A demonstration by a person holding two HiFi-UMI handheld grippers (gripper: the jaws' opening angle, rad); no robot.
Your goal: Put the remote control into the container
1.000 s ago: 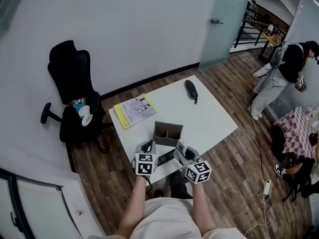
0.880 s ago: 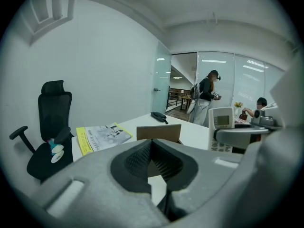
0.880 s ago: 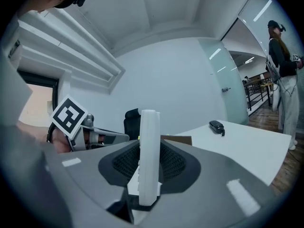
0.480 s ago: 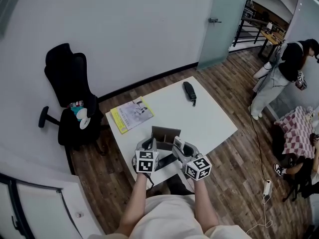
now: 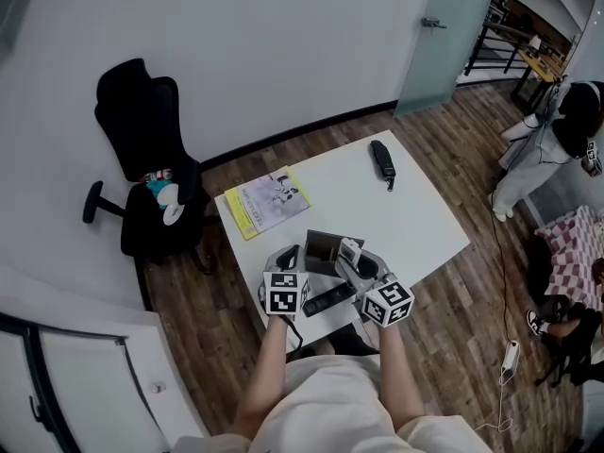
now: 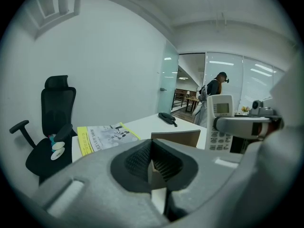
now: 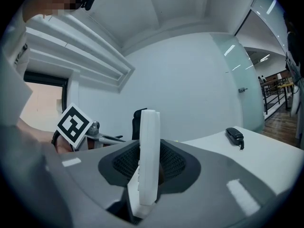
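1. A white table (image 5: 425, 225) fills the middle of the head view, with the cardboard container (image 5: 326, 246) near its lower edge.
2. The right gripper (image 7: 151, 170) is clamped on the white remote control (image 7: 148, 141), held upright at the container's right rim. The left gripper (image 6: 152, 163) is pinched shut on the container's left wall.
3. The grippers cover the box, so I cannot tell if the remote's lower end is inside.
4. A second ago the remote stood lower in the frame, short of the container.
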